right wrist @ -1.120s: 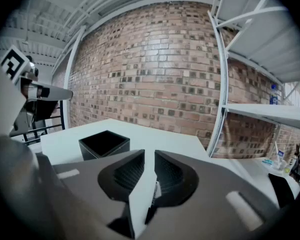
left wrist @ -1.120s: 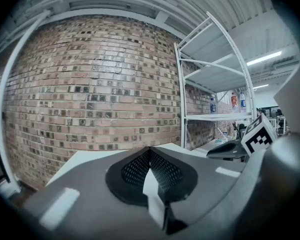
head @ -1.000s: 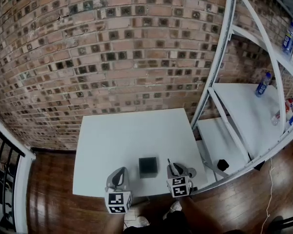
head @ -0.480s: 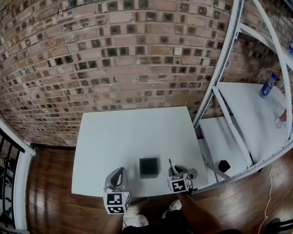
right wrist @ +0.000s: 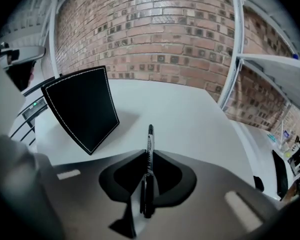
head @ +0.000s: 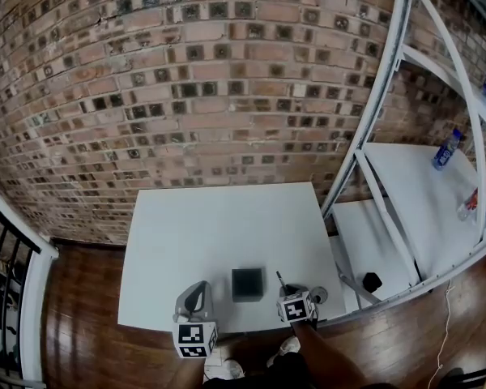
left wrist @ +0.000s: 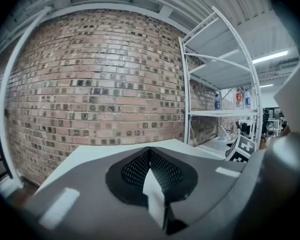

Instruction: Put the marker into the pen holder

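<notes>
Head view: a white tabletop [head: 219, 217] stands against a brick wall [head: 186, 96]. All the task's things lie along its near edge. At about 7 o'clock on the tabletop is the left gripper [head: 198, 290], its cube showing a black-and-white square marker. The black, square pen holder [head: 247, 284] stands at 6 o'clock, between the two grippers and apart from both. At 5 o'clock is the right gripper [head: 290, 285], with a marker [head: 280, 279] jutting from it toward 11 o'clock. A white shelf rack [head: 373, 120] stands at the tabletop's 3 o'clock side; a bottle with a blue label [head: 445, 148] stands on a shelf, its print too small to read.

Left gripper view: the grey fingers [left wrist: 80, 189] are pressed together with nothing between them.

Right gripper view: the fingers [right wrist: 205, 194] are closed on the black marker [right wrist: 149, 144], which lies along them and points to 12 o'clock over the tabletop. Pale print runs along its barrel, too blurred to read. The pen holder [right wrist: 82, 106], black with white stitching, stands at 10 o'clock from the marker's tip, apart from it.
</notes>
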The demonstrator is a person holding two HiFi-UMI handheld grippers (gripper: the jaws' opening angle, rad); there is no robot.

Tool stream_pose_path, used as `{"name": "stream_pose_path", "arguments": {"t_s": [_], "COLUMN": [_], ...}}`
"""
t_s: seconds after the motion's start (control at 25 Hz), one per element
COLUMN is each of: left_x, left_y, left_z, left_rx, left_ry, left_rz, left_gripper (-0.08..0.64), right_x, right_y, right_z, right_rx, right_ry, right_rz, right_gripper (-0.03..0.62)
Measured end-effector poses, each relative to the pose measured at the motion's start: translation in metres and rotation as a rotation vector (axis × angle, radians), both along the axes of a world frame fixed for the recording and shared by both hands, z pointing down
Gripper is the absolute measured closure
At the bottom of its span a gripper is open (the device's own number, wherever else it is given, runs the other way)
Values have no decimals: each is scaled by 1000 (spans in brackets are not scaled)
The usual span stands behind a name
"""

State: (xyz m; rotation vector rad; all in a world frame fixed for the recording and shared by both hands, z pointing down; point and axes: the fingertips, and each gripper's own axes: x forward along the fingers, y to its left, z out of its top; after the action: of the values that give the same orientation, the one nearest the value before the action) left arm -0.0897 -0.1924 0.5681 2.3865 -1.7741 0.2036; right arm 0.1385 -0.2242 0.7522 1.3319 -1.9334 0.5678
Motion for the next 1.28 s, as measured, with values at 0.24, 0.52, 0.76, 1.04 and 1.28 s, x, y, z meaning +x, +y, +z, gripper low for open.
{"name": "stream_pose_path", "arguments": {"t_s": [0.24,0.52,0.76,1.04,1.28], "left_x": [4,2,5,9,7], "left_y": [-1,1,3,6,-5], "left_z": [-1,-1,-3,-10,-28], "left_rx": [-1,8,13,19,66], "left_ry": [3,-16,-10,18,23], "left_rz": [9,3,11,19,12], "left_gripper": [545,545,545,545,545], "right_x": [10,2,-3,-20,-39], "right_y": [8,1,-14,-20,-18], "right_z": [7,-26,-92,-186,-229], "right_rx": [-58,60,266,523,638], "right_ry": [-1,-36,-69,-136,-172], "right_rz": [46,42,69,75,57], "right_gripper": [548,549,549,548,549]}}
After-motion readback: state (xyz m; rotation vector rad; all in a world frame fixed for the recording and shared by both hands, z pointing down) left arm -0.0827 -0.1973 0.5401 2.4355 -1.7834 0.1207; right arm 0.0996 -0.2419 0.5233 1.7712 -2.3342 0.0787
